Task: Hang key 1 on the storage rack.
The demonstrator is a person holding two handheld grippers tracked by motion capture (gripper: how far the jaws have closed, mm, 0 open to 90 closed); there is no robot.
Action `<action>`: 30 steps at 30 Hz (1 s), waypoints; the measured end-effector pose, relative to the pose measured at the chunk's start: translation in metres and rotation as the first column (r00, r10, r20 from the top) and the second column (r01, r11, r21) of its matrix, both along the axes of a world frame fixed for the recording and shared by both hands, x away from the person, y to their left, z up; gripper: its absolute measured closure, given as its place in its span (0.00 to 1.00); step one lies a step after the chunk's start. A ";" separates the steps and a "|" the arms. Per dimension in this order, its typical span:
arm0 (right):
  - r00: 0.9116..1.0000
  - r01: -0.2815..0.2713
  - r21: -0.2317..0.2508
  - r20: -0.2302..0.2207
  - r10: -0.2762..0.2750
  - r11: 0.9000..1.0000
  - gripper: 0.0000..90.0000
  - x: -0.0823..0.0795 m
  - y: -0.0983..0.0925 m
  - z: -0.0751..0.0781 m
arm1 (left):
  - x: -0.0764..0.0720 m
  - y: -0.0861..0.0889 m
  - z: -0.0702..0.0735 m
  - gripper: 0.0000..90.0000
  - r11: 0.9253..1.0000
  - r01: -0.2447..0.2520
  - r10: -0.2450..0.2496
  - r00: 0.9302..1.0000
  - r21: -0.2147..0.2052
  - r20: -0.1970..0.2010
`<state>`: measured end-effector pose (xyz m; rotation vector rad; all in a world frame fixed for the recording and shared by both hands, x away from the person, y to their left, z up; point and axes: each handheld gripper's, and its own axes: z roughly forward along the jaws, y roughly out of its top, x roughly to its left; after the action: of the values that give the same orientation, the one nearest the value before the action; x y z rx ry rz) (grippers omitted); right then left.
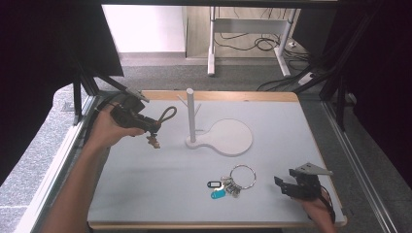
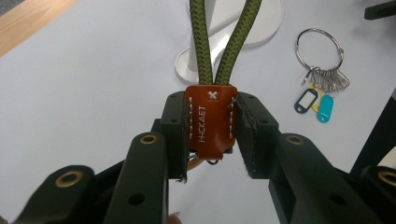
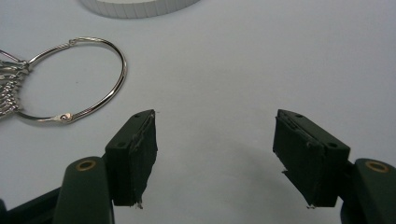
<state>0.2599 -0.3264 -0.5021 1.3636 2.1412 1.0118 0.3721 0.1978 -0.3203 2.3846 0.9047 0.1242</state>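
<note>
1. High view: the left gripper (image 1: 145,124), raised near the table's (image 1: 145,179) left edge, points at the white stand (image 1: 192,116); the right gripper (image 1: 286,187) rests low.
2. Left gripper view: jaws clamp the leather tab (image 2: 210,121) of a green cord loop (image 2: 224,37).
3. Right gripper view: jaws gape empty beside the key ring (image 3: 77,79).

On the table (image 1: 145,194) around the one white peg stand (image 1: 193,116): one green cord loop (image 1: 168,114) with one brown leather tab (image 2: 211,121) left of it — one big key ring (image 1: 242,175) in front, carrying two plastic tags (image 1: 217,189) — one black, one blue.
</note>
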 end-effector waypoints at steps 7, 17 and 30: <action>1.000 0.001 0.001 0.001 -0.001 1.000 0.34 0.000 0.000 0.000 | 0.009 -0.002 0.005 0.74 1.000 -0.005 0.005 1.000 -0.002 -0.002; 1.000 -0.005 -0.006 -0.003 0.005 1.000 0.34 0.001 0.001 -0.001 | 0.021 -0.001 0.008 0.74 1.000 -0.022 0.022 1.000 -0.013 0.004; 1.000 -0.002 -0.002 -0.005 0.002 1.000 0.34 0.000 -0.001 -0.001 | 0.033 -0.005 0.006 0.74 0.999 -0.030 0.030 0.999 -0.014 -0.014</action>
<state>0.2604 -0.3272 -0.5029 1.3647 2.1468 1.0082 0.4055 0.1931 -0.3146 2.3620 0.9446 0.1123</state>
